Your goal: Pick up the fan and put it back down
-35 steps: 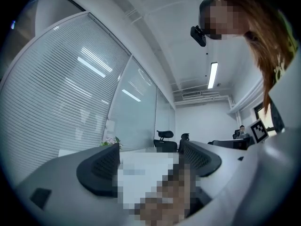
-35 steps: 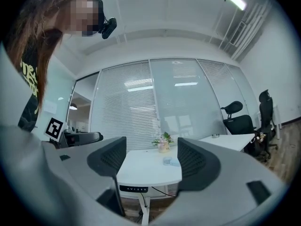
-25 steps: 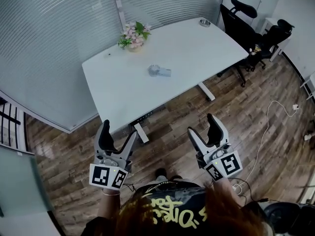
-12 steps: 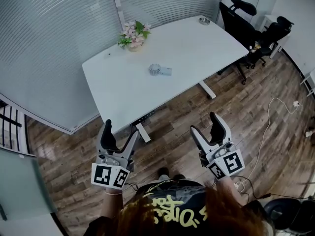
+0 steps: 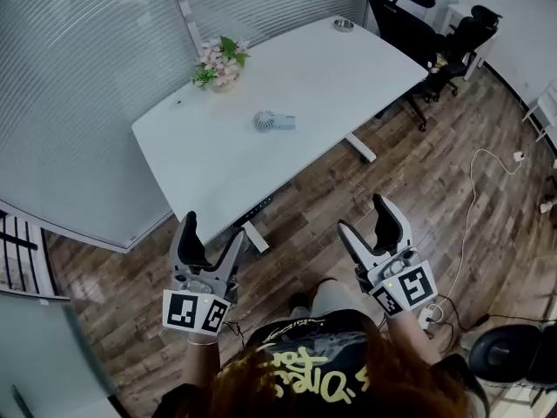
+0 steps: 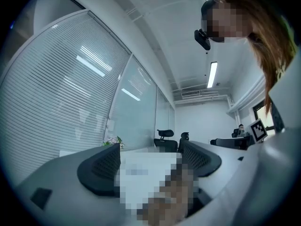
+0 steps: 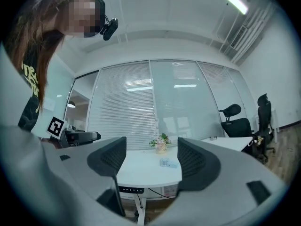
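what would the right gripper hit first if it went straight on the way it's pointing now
Probably the white desk, near its front edge, short of the small pale handheld fan lying on it. Nothing shows between the right gripper and the desk, though depth is unclear.

Open wood floor [image 5: 418,172] lies between me and the bench [image 5: 209,164], which is well ahead of my left hand-held gripper [image 5: 211,231] and right hand-held gripper [image 5: 363,218], both with jaws spread and empty. The benchtop is bare all around the fan [image 5: 273,122]. A flower pot [image 5: 218,62] stands at the far left corner, a small bowl [image 5: 344,25] at the far right end. A glass wall [image 5: 87,77] with blinds closes the far side, and office chairs [image 5: 409,16] crowd the right end.
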Tool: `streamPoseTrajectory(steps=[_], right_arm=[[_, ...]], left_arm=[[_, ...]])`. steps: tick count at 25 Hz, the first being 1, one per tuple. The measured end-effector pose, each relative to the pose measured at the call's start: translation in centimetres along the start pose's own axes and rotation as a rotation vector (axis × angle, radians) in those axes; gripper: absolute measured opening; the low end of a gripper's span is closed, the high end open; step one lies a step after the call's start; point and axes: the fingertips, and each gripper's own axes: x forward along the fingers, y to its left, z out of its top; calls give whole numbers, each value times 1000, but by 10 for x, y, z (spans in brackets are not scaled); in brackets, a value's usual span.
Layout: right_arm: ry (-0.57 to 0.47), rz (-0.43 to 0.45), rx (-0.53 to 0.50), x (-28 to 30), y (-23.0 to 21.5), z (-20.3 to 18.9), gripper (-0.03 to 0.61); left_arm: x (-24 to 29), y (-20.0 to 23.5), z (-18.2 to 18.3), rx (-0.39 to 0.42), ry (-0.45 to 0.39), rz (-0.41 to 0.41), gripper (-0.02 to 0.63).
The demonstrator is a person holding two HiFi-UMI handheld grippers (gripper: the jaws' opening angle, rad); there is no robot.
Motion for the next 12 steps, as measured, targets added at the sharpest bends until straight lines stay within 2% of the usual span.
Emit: streamPoseTrajectory(steps=[12], right_arm=[[-13, 10, -2, 28, -31, -2, 322]], left_arm=[[37, 8, -2, 7, -9, 4, 416]])
